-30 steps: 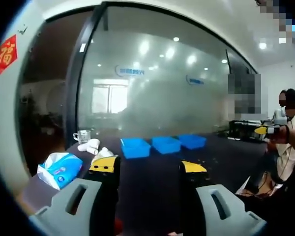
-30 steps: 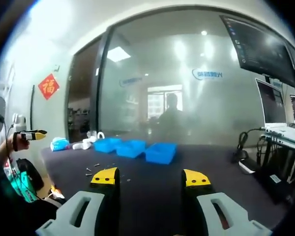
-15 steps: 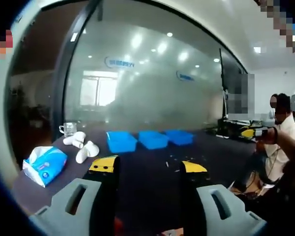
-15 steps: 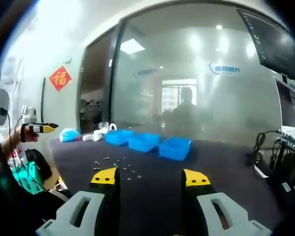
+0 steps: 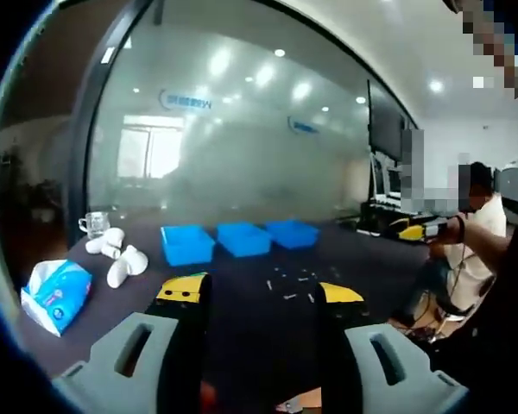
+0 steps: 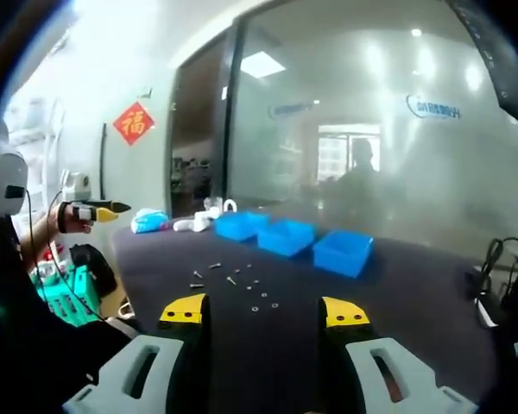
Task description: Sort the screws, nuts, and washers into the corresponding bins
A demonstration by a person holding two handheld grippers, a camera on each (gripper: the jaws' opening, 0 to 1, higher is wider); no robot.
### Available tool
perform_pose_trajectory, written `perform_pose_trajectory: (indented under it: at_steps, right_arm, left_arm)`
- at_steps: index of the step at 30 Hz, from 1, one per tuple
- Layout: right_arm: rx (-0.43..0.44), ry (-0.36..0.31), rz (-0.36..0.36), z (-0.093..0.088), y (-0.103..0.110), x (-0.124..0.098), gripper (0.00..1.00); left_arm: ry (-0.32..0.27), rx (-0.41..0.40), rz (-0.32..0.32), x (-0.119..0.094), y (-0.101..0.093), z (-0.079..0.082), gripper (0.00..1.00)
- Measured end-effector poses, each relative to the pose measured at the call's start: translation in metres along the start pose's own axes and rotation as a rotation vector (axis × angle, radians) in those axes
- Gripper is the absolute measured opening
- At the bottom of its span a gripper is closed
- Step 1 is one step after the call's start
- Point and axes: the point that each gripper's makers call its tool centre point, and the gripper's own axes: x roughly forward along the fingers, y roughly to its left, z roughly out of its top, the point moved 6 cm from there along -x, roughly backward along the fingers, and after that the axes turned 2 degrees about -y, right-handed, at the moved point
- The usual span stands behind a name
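Three blue bins [image 5: 231, 239] stand in a row on the dark table [image 5: 259, 310], seen again in the right gripper view as blue bins [image 6: 287, 237]. Small screws, nuts and washers [image 5: 292, 285] lie scattered in front of them, also loose hardware [image 6: 237, 283]. My left gripper [image 5: 259, 293] is open, held above the near table edge with nothing between its jaws. My right gripper [image 6: 259, 310] is open too, above the table short of the hardware. The other gripper [image 6: 93, 210] shows at the left, and the other one [image 5: 419, 228] at the right of the left gripper view.
A blue tissue pack [image 5: 53, 293], white cups [image 5: 121, 259] and a glass [image 5: 91, 224] sit at the table's left. A frosted glass wall [image 5: 242, 147] runs behind. A person [image 5: 475, 250] holds the grippers; cables [image 6: 501, 267] lie at the right.
Both views have swung across the table; the bins and hardware now sit nearer the middle in each. Both grippers stay open and hold nothing.
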Motion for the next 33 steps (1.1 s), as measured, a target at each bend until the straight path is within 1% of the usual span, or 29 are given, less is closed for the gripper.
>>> perform_pose_trajectory:
  at_steps: [3, 7, 10, 14, 23, 28, 33]
  right_arm:
    - [0.004, 0.018, 0.033, 0.001, 0.003, 0.005, 0.46]
    - [-0.011, 0.049, 0.069, 0.000, 0.006, 0.013, 0.46]
    - [-0.018, 0.074, 0.097, 0.000, 0.008, 0.018, 0.46]
    - [-0.042, 0.105, 0.135, -0.001, 0.010, 0.024, 0.46]
    - [-0.101, 0.179, 0.206, 0.007, 0.006, 0.046, 0.46]
    - [-0.143, 0.229, 0.281, 0.010, 0.010, 0.061, 0.44]
    - [-0.164, 0.267, 0.329, 0.012, 0.014, 0.078, 0.43]
  left_arm:
    - [0.018, 0.000, -0.027, 0.003, -0.004, -0.002, 0.47]
    - [0.025, -0.008, -0.064, 0.006, -0.010, -0.002, 0.47]
    - [0.041, -0.006, -0.080, 0.009, -0.013, -0.004, 0.46]
    - [0.062, -0.002, -0.085, 0.011, -0.013, -0.008, 0.46]
    - [0.059, 0.001, -0.087, 0.011, -0.016, -0.008, 0.46]
    - [0.068, -0.001, -0.082, 0.010, -0.016, -0.010, 0.46]
    - [0.075, 0.000, -0.074, 0.009, -0.017, -0.012, 0.47]
